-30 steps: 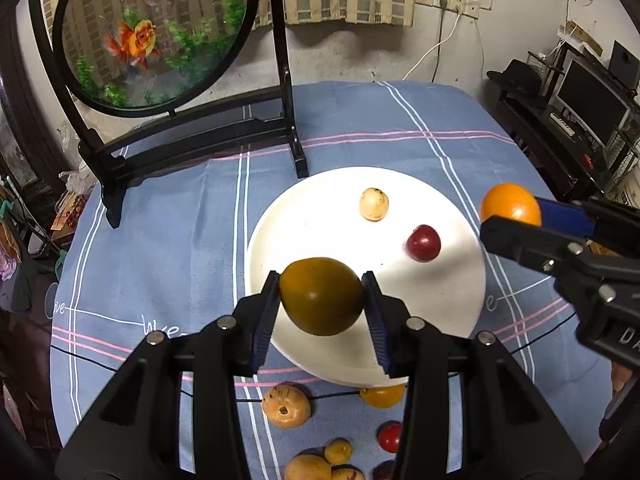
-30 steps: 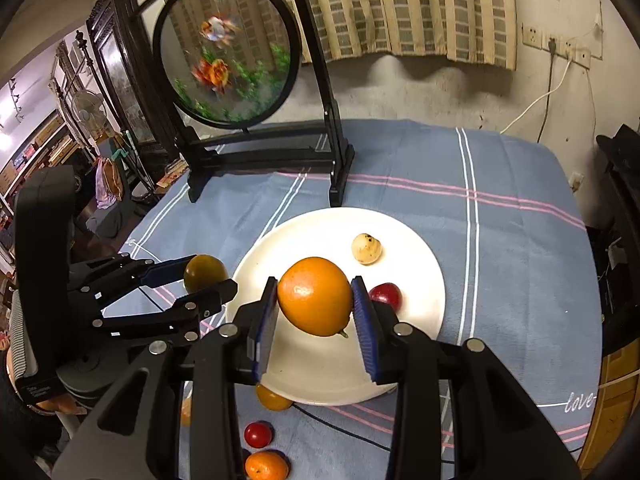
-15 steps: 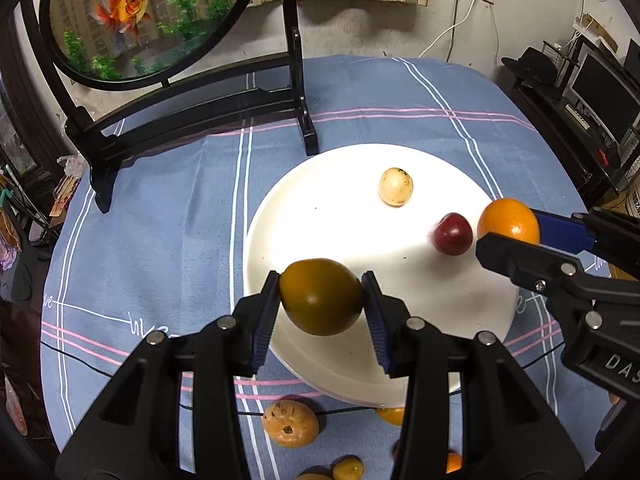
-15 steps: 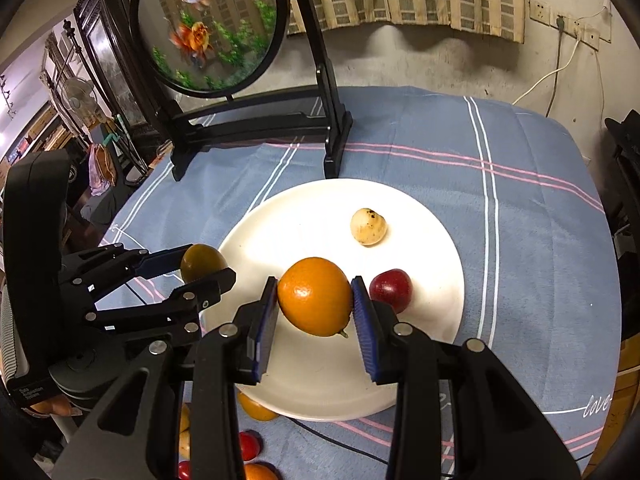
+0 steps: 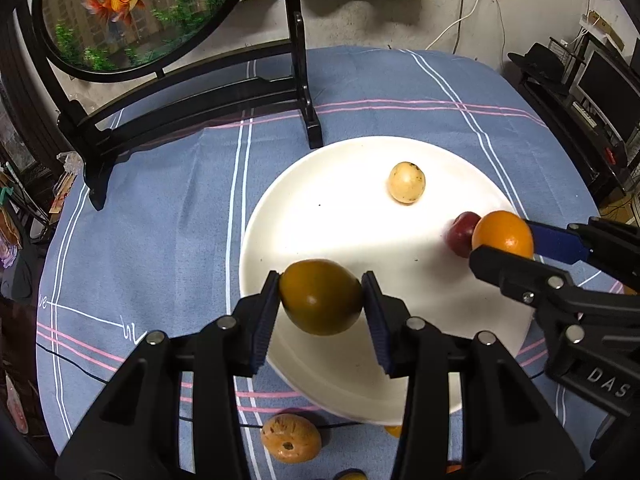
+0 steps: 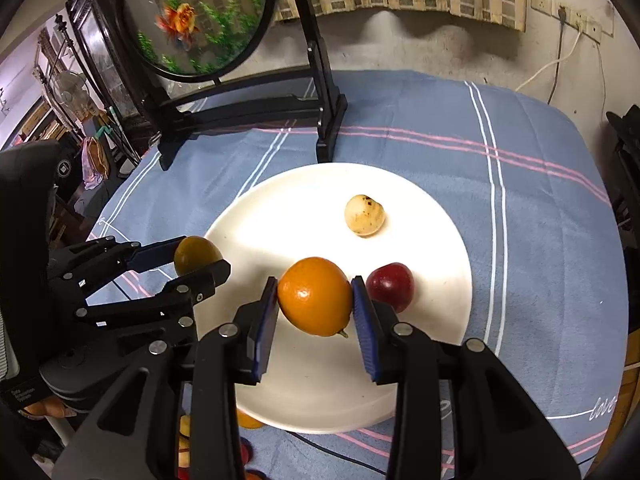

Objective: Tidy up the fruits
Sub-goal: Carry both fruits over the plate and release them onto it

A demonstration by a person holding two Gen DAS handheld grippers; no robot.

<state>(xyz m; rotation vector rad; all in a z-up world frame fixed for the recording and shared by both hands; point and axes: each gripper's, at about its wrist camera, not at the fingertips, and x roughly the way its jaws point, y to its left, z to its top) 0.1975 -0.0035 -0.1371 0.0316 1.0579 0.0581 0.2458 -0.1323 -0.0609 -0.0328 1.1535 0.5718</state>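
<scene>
My left claw (image 5: 321, 304) grips brownish fruit (image 5: 320, 297), right claw (image 6: 315, 307) grips orange (image 6: 315, 295); both over plate (image 5: 320, 216) ahead, ready to set down.

The right claw (image 6: 316, 312) grips an orange (image 6: 315, 296) over the white plate (image 6: 280, 208), beside a red fruit (image 6: 390, 286).

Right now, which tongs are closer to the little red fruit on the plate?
Right. The right tongs, holding the orange, sit beside the red fruit; the left tongs, holding a brownish fruit, hang across the plate.
</scene>
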